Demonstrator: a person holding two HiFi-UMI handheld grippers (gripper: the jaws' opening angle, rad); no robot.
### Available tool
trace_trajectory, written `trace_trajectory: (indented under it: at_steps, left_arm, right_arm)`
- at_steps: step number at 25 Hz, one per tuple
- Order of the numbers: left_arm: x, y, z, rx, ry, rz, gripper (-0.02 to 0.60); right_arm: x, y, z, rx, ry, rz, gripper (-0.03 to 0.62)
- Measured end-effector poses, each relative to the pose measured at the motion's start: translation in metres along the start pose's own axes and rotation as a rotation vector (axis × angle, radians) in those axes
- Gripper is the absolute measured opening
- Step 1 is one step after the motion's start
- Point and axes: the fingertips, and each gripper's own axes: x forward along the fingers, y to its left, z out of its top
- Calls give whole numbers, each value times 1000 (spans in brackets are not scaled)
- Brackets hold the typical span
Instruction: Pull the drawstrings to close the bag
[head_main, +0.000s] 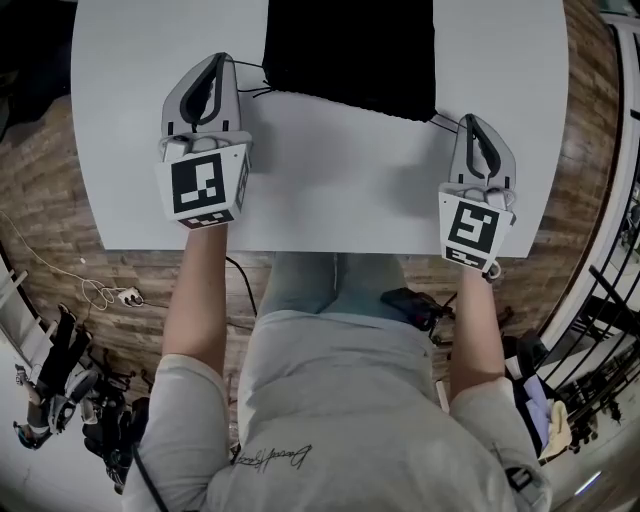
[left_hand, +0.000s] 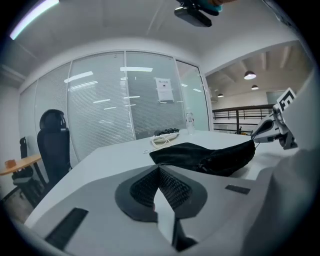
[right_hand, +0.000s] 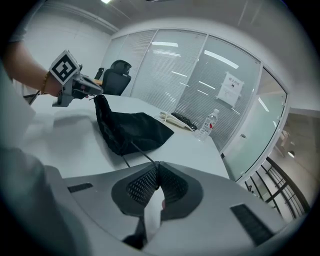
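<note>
The black drawstring bag (head_main: 350, 55) lies at the far middle of the white table (head_main: 330, 200). My left gripper (head_main: 218, 57) is at the bag's left corner, shut on the left drawstring (head_main: 250, 68). In the right gripper view that corner of the bag (right_hand: 100, 107) is lifted up to the left gripper (right_hand: 92, 92). My right gripper (head_main: 468, 118) is at the bag's right corner, shut on the right drawstring (right_hand: 140, 152), which runs taut from the jaws (right_hand: 158, 164) to the bag (right_hand: 130, 130). In the left gripper view the jaws (left_hand: 159, 168) meet just before the bag (left_hand: 205, 155).
An office chair (left_hand: 52, 145) stands beyond the table's left end. A coil of cables (left_hand: 165, 137) and a water bottle (right_hand: 206, 125) sit on the far part of the table. Glass walls with blinds stand behind. The table's near edge (head_main: 330, 250) is at my waist.
</note>
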Motion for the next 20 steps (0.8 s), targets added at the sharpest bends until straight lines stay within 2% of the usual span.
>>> trace_trajectory:
  at_steps: [3,10,20]
  left_arm:
    - [-1,4,-1,-73,27,9,12]
    - [-23,14,20,-133,21,20,12]
    - [-58,16,62,-130,-14,58,12]
  right_arm:
    - [-2,-6,9,28,-9,13,23]
    - [-16,-23,39,56,-47,11,23]
    - [-46,-44,78,73,-116,42,23]
